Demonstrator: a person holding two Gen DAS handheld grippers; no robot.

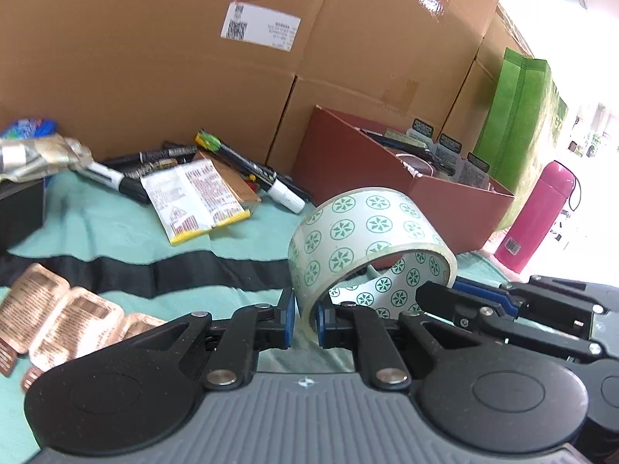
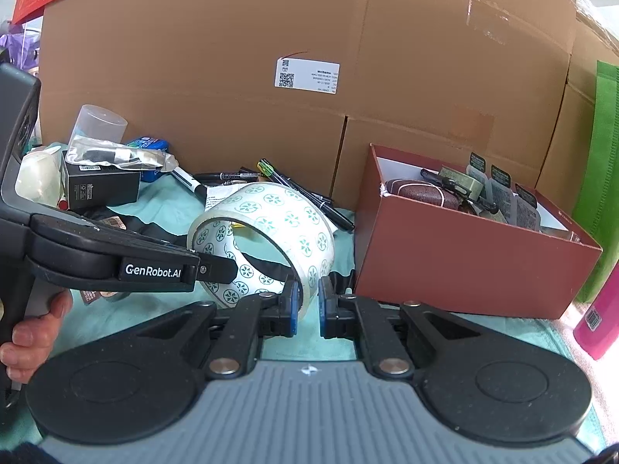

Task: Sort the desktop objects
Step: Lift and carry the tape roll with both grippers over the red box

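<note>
A roll of clear tape with green flower marks [image 1: 359,239] is held between both grippers above the teal cloth. My left gripper [image 1: 303,319] is shut on the roll's near wall. In the right wrist view the same roll [image 2: 267,232] stands on edge, and my right gripper [image 2: 307,307] has its blue pads on either side of the roll's right wall, clamped on it. The left gripper's fingers [image 2: 209,268] reach in from the left and hold the roll's other side. A red-brown box [image 2: 464,266] with several items stands just to the right.
Markers [image 1: 247,166], a printed packet [image 1: 197,199] and foil sachets [image 1: 62,324] lie on the teal cloth [image 1: 116,228]. A black box [image 2: 100,185] and plastic cup [image 2: 96,123] stand at the left. Cardboard boxes [image 2: 271,19] wall the back. A pink bottle [image 1: 537,212] and green bag [image 1: 518,116] stand at the right.
</note>
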